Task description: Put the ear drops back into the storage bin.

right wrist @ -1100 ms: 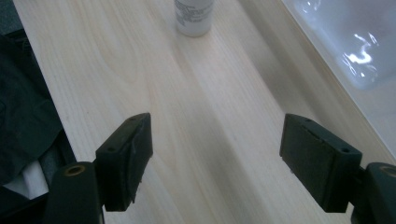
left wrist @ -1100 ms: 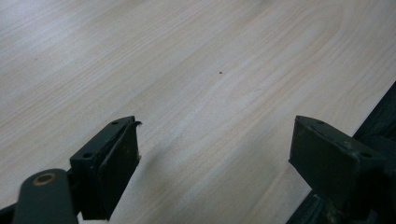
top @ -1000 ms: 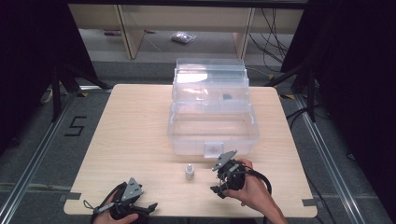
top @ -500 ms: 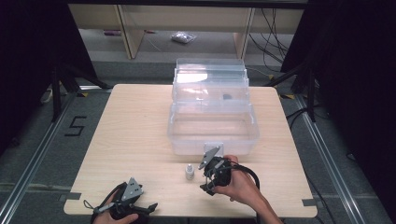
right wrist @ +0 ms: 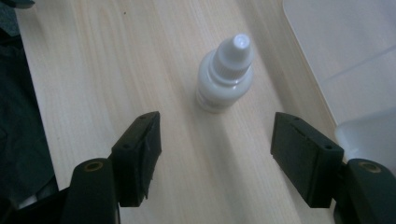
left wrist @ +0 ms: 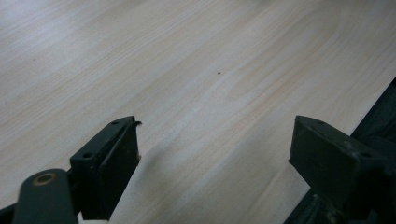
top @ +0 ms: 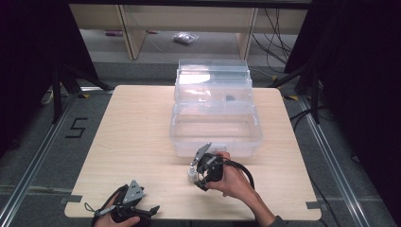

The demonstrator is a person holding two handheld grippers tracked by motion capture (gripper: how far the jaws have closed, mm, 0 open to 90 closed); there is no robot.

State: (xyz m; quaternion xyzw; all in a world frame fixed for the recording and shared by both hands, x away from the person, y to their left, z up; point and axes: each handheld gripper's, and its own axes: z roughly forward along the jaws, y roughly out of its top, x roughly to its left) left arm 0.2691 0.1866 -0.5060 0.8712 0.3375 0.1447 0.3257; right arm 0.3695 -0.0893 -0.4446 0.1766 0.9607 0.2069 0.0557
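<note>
A small white dropper bottle stood upright on the pale wooden surface, just in front of a clear plastic storage box with its lid open. The right hand-held gripper pointed at the bottle, jaws spread wide and not touching it. The left hand-held gripper lay near the surface's front edge, jaws wide and holding nothing.

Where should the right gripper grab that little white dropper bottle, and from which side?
Grip the dropper bottle low on its wide round body, not the narrow tapered cap, which would likely slip. It stands upright on the table, clear of the clear box. The right gripper is already open and lined up on it, so come straight in, level, one jaw either side.
</note>
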